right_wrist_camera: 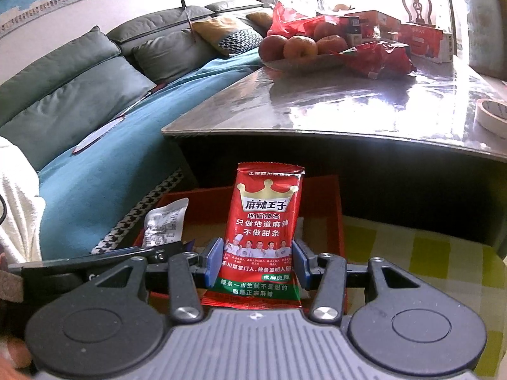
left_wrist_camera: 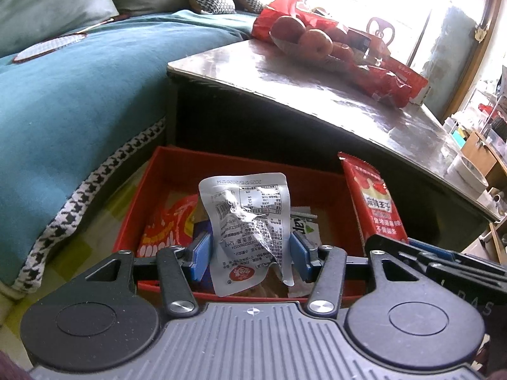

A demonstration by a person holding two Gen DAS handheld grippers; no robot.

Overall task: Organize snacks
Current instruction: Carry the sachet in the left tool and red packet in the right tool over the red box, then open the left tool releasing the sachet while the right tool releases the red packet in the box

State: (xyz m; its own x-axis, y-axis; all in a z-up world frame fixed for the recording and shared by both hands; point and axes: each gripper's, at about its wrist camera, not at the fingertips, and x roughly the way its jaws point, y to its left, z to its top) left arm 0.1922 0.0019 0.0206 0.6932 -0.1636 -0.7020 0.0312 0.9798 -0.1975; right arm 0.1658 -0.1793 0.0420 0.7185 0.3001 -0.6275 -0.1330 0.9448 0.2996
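Over the red box point(left_wrist_camera: 320, 186) on the floor, between the sofa point(left_wrist_camera: 73, 104) and the dark bench point(left_wrist_camera: 317, 95), we hold a snack in each hand. Our left tongs point(left_wrist_camera: 250, 255) are clamped on a crumpled silver packet point(left_wrist_camera: 250, 215), its printed back towards the camera; our right tongs point(right_wrist_camera: 256, 261) pinch a red spicy-strip packet point(right_wrist_camera: 264, 231) upright by its lower half. Both packets hang above the box's open top, and a few other wrappers already lie inside it.

We judge that we are at the dropping-in step: both snacks are carried and roughly above their container, not yet let go. Next, we would lower each pair of tongs closer to the box floor, pick a free patch beside the wrappers already there, and ease the pads apart so that each packet lands flat. The silver packet is limp and may cling to one pad, so we would release it slowly.
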